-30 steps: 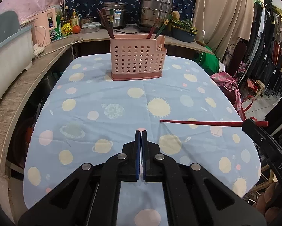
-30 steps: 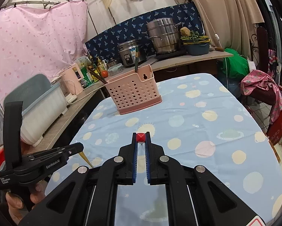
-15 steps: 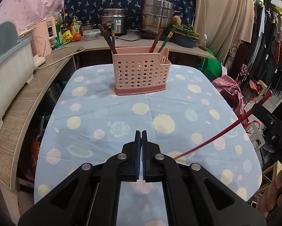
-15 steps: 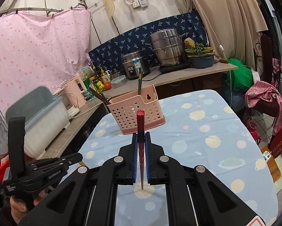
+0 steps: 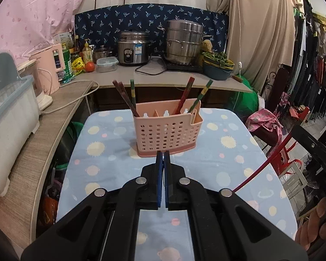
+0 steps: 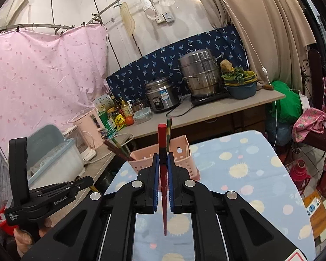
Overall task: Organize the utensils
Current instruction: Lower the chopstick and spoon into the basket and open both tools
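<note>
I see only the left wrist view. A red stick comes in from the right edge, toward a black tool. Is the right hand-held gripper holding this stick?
Observer: Yes. In the right wrist view the right hand-held gripper is shut on the red chopstick.
Operator: Which end of it points up?
Observer: The thick, square end is up. The thin tip hangs down toward the camera.
Operator: My left hand-held gripper looks shut and empty. Is it so?
Observer: Not sure. Seen from the side, the left hand-held gripper has a thin yellowish tip showing just under its fingertips. I cannot tell what it belongs to.
</note>
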A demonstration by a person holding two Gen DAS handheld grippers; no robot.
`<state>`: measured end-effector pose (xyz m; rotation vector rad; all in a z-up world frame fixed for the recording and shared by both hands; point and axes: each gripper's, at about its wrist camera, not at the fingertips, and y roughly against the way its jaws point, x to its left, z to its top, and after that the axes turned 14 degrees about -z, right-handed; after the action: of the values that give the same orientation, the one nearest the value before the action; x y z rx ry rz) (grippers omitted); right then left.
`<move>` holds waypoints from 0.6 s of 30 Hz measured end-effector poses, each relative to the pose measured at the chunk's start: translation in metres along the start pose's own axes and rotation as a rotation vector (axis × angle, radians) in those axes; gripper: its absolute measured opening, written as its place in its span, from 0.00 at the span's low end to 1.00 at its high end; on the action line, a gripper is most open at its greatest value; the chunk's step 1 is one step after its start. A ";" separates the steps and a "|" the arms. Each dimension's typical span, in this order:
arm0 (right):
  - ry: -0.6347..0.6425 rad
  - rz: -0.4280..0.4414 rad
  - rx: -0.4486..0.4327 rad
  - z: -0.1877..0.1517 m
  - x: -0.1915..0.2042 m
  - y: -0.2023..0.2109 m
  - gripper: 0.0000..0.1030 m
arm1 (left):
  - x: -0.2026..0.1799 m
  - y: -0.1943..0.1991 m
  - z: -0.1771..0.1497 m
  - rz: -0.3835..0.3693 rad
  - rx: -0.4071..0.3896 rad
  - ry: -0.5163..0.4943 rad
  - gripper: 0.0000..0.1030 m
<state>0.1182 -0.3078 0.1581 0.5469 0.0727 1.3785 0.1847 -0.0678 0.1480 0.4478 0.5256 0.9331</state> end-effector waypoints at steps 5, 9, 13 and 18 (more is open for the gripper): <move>-0.005 0.007 -0.058 0.036 0.012 -0.020 0.07 | 0.004 -0.004 0.039 0.013 -0.050 -0.013 0.01; -0.005 0.006 -0.112 0.066 0.026 -0.039 0.07 | 0.007 -0.009 0.069 0.033 -0.096 -0.028 0.01; -0.005 0.006 -0.149 0.091 0.040 -0.059 0.07 | 0.011 -0.022 0.095 0.067 -0.121 -0.050 0.01; 0.021 -0.003 -0.153 0.104 0.059 -0.089 0.07 | 0.019 -0.046 0.116 0.094 -0.120 -0.050 0.01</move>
<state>0.2494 -0.2941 0.2280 0.4041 -0.0144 1.3738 0.2928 -0.0917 0.2089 0.3887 0.4037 1.0351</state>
